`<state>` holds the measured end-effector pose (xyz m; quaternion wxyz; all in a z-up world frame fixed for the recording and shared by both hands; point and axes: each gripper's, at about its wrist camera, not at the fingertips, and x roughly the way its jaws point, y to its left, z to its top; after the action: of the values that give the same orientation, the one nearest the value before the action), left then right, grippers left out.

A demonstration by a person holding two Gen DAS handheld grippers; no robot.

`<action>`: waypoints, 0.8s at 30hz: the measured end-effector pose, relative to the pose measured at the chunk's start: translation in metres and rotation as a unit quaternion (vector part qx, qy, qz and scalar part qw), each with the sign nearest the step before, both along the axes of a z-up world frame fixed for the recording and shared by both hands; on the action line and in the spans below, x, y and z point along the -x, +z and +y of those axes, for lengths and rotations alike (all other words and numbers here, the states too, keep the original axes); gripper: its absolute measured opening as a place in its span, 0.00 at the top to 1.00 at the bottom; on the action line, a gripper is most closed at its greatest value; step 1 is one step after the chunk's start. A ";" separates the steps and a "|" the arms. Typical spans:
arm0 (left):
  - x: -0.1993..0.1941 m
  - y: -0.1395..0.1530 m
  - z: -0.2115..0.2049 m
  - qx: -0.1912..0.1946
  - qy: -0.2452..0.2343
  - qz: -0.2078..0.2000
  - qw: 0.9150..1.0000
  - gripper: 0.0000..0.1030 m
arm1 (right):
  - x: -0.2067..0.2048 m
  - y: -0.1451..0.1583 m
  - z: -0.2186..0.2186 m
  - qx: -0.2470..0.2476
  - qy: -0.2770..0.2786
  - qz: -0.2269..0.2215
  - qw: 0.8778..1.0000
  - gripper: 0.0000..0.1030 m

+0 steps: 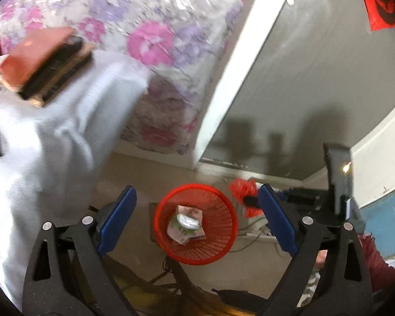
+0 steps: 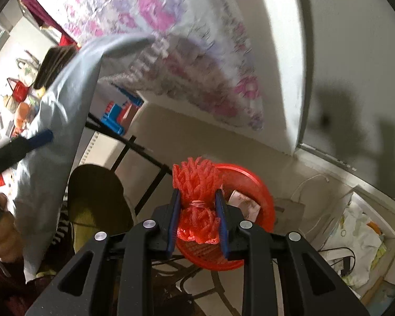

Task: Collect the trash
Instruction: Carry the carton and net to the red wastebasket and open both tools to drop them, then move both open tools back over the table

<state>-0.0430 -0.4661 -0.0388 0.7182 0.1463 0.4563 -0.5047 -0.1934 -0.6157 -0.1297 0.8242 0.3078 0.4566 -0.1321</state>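
Gripping a bunched red-orange foam net (image 2: 197, 197) tied at the waist with a thin band, the right tool (image 2: 198, 218) has both blue pads pressed into the bundle's sides, clenched on it. It hangs above the near rim of a round red plastic mesh wastebasket (image 2: 250, 181) standing on the pale floor (image 2: 197, 137). Left tool (image 1: 197, 221) is released, blue pads spread wide with nothing between them, hovering over the same wastebasket (image 1: 218, 247). A crumpled green-and-white paper carton (image 1: 185, 226) lies inside the basket, on its bottom. In the left wrist view the net (image 1: 243, 189) and the right tool's tip show just past the basket's far right rim. A grey cloth (image 1: 52, 131) drapes down at left; a pink-and-purple floral sheet (image 1: 150, 34) hangs behind it. White wall panel (image 1: 316, 79) stands at right, shadows on it.
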 end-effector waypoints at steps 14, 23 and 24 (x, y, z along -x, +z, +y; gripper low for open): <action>-0.026 0.046 0.055 0.048 0.070 -0.023 0.996 0.11 | -0.010 0.017 0.014 0.041 0.015 -0.001 0.999 0.54; -0.043 0.078 0.116 0.074 0.137 -0.053 0.986 0.10 | -0.019 0.048 0.028 0.062 0.029 -0.030 0.997 0.53; -0.046 0.083 0.127 0.078 0.148 -0.056 0.984 0.09 | -0.021 0.054 0.032 0.066 0.033 -0.035 0.997 0.52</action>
<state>0.0026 -0.3393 0.0440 0.8185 0.0489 0.3912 -0.4179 -0.1726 -0.5839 -0.0760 0.8618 0.2424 0.4278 -0.1241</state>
